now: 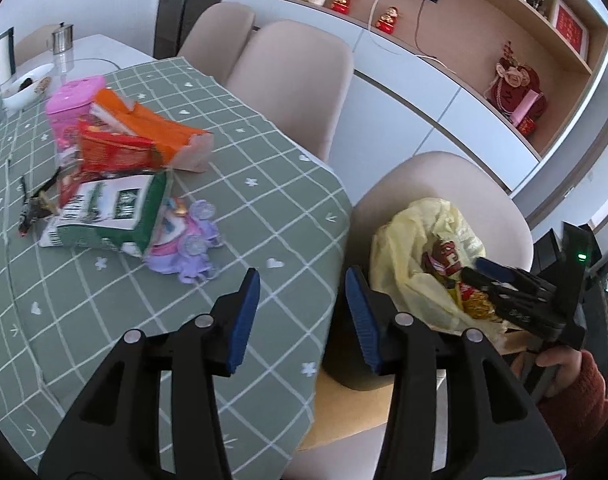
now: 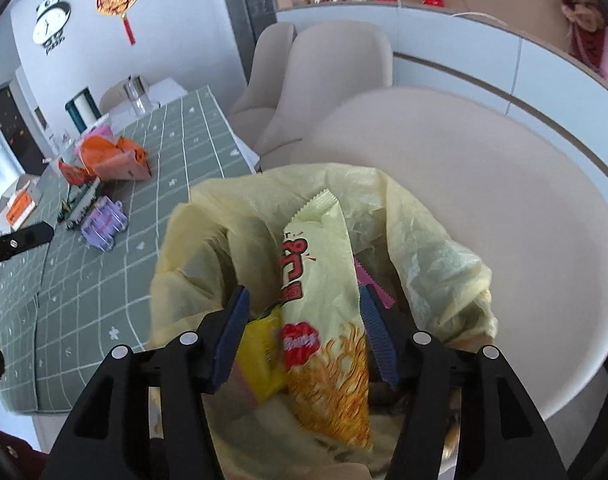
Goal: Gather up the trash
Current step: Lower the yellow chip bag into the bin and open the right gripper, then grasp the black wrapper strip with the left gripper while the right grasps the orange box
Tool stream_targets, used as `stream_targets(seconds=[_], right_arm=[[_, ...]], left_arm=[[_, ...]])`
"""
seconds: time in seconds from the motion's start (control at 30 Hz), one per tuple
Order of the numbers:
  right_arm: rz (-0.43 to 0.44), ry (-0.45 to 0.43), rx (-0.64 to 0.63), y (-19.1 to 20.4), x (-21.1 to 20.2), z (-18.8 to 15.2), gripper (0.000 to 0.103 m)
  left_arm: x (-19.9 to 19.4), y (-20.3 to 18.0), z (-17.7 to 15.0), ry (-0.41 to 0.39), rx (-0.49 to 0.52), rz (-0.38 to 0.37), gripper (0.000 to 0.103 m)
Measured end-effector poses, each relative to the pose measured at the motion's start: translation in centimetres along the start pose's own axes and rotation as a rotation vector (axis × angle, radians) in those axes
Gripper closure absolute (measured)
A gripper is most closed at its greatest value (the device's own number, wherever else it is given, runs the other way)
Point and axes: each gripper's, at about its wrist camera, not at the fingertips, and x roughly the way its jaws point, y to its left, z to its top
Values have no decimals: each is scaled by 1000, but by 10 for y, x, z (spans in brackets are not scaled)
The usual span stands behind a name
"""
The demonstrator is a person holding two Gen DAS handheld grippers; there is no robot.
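A bin lined with a pale yellow bag (image 2: 423, 248) stands beside the table, in front of a beige chair; it also shows in the left wrist view (image 1: 419, 256). My right gripper (image 2: 304, 336) is open over the bag, with a yellow snack wrapper (image 2: 323, 300) lying loose between its fingers (image 2: 377, 332). In the left wrist view the right gripper (image 1: 499, 280) reaches into the bag. My left gripper (image 1: 302, 312) is open and empty at the table's edge. Trash lies on the green checked tablecloth (image 1: 244, 216): a green-white carton (image 1: 108, 216), a red wrapper (image 1: 112, 152), an orange pack (image 1: 152, 124).
A purple toy (image 1: 192, 240), a pink box (image 1: 70, 100) and a white bowl (image 1: 26, 86) also sit on the table. Beige chairs (image 1: 292, 80) stand along its far side. White cabinets with shelves of ornaments (image 1: 515, 88) run behind.
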Motion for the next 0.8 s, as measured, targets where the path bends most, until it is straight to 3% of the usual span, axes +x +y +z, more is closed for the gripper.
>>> stream_targets(seconds=[0.2,0.37,0.47,0.7,0.8], right_arm=[[1,-108,29,20,-40,3,48],[118,-194,22,55,-61,17,42],[113,-211,-18,87,-63,26,42],[130,-153,-6,153,-35,42,42],[87,-135,13,173,-23,43,42]], left_arm=[[-17,41,-4,-28,-74,65,60],[-44,88,1,-96,-152,115,60],[-62,120,9,-134,-183,147,60],[-75,201,26,-130,-145,146,59],[-65,233,26,-93,-100,134,59]])
